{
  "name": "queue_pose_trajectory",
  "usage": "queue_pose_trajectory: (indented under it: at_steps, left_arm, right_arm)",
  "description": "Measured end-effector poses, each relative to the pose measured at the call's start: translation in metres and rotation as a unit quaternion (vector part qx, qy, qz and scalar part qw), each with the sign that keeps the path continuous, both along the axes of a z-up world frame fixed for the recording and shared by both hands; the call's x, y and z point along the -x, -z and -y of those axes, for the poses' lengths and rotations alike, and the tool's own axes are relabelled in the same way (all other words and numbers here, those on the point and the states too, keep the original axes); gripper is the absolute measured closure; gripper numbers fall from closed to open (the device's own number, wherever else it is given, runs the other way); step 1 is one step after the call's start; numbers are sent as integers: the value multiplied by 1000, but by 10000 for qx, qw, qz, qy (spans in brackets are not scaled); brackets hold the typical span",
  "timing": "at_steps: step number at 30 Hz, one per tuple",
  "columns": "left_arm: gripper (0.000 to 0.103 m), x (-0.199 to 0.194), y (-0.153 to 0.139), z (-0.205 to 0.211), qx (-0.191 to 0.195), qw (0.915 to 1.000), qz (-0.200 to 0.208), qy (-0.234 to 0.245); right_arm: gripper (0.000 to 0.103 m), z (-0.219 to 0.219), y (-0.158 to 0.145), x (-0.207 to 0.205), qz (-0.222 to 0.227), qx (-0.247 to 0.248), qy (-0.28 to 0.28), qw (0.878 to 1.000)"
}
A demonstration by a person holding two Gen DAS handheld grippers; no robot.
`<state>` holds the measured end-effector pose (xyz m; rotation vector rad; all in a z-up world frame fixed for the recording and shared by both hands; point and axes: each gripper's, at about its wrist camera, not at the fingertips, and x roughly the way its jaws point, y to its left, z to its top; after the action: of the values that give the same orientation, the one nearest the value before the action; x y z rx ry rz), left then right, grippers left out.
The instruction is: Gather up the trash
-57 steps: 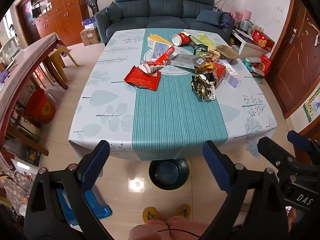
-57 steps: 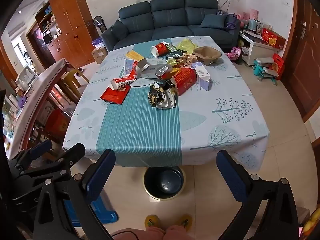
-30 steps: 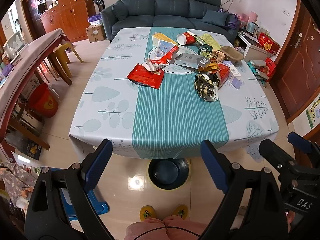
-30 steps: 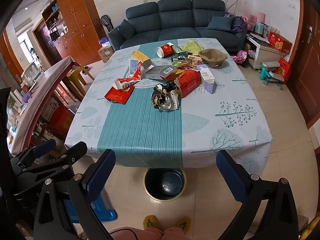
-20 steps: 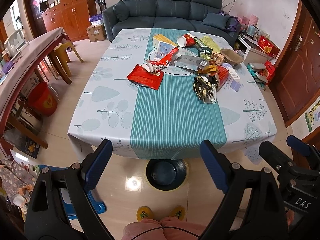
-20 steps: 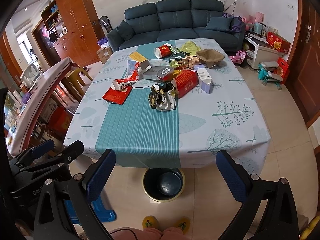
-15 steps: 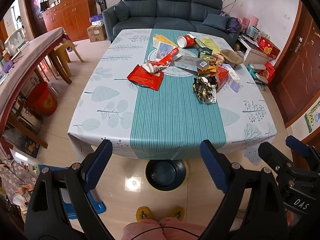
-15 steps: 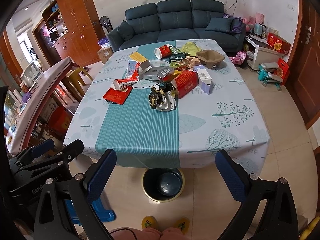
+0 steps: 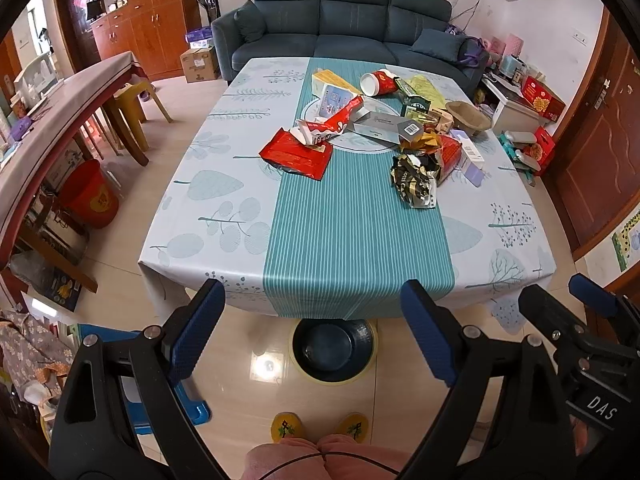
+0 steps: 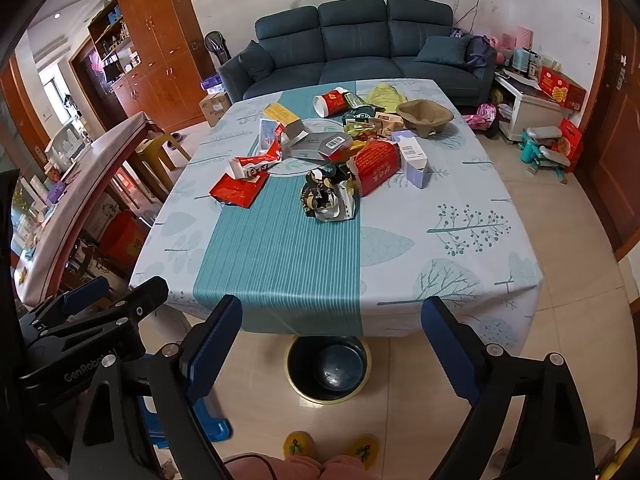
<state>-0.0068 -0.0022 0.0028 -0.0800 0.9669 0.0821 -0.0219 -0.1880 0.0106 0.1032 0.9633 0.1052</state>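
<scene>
Before the desk (image 9: pixel 348 236), both claws hang empty: left claw (image 9: pixel 312 330) wide open, right claw (image 10: pixel 332 344) just narrowing slightly, nothing between. Trash (image 10: pixel 332 196) lies untouched mid-desk; bin (image 10: pixel 328 368) waits below. Collection not yet begun.

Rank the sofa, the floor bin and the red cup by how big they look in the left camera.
1. Sofa, largest though farthest.
2. Floor bin, nearest, so probably flattered.
3. Red cup, smallest.

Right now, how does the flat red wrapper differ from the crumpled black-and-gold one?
The flat red wrapper lies spread open, plain red, left of centre. The crumpled black-and-gold wrapper is balled up, foil-shiny, on the right against a red bag. Both lie on the table, untouched.
</scene>
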Motion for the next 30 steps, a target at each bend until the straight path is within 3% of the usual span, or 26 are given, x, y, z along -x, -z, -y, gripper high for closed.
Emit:
queue_pose_trajectory:
  at_steps: [30]
  left_arm:
    - [15, -7, -6, -4, -143, 9998, -16, -121]
  right_arm:
    - [14, 5, -1, -13, -5, -313, -285, 9991]
